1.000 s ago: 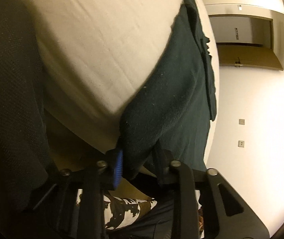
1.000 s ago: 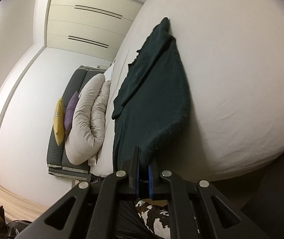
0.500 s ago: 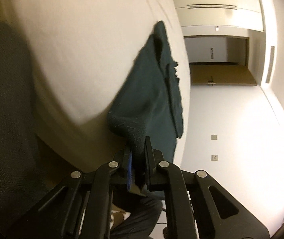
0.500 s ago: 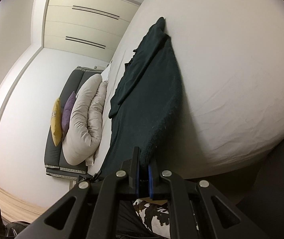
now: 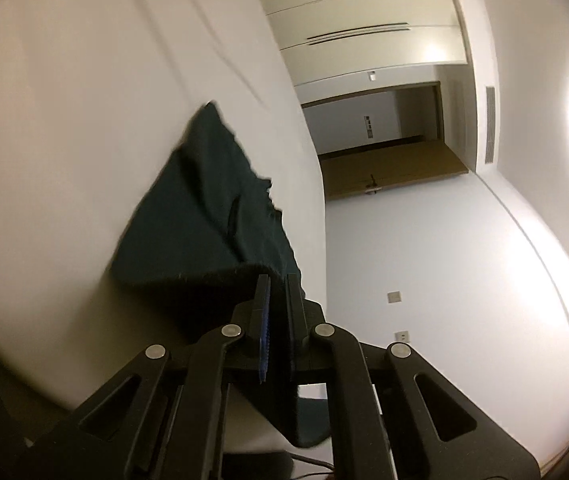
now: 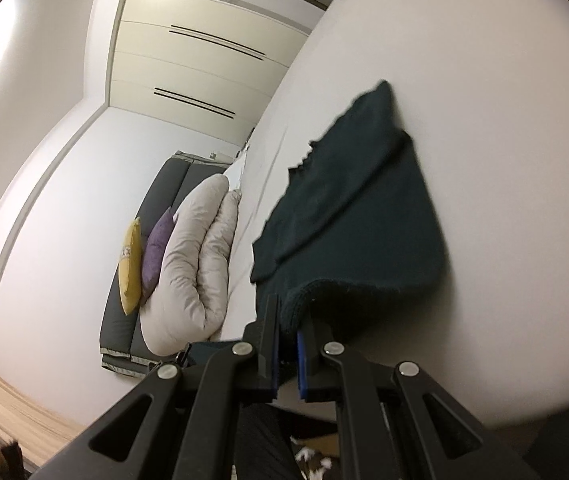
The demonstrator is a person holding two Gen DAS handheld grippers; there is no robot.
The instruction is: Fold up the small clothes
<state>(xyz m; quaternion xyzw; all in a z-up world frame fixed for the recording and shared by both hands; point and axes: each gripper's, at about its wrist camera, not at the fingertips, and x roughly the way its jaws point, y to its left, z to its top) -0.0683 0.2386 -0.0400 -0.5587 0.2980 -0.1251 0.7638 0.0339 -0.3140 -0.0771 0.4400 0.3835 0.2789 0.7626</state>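
- Dark green garment [image 6: 364, 216]: it lies on the white bed sheet [image 6: 484, 80], its far part flat on the bed and its near hem lifted off the surface by both grippers. In the left wrist view the same cloth [image 5: 212, 216] runs from a point on the bed down to the fingers.
- Left gripper [image 5: 278, 300]: its jaws are clamped on one near corner of the hem, with only a thin layer of fabric between the blue pad and the black finger.
- Right gripper [image 6: 290, 326]: its jaws pinch the other near corner; the rolled hem edge sits between them and a narrow gap shows lower down.
- Step in hand, as I judge it: carrying the near hem over toward the far end to make a lengthwise fold.
- To do it well, keep both corners level and about as far apart as the garment is wide, so the hem stays taut and does not sag in the middle.
- Carry the hem low over the cloth, not high, so the far part is not dragged along the sheet.
- Lay the hem square with the far edge before letting go; a skewed landing would need redoing.
- Risk: the grip is at the very edge, so a sharp tug may slip a corner out.
- Off the bed, a pale duvet [image 6: 200, 256] with a yellow and a purple cushion rests on a grey mattress, well apart from the work.
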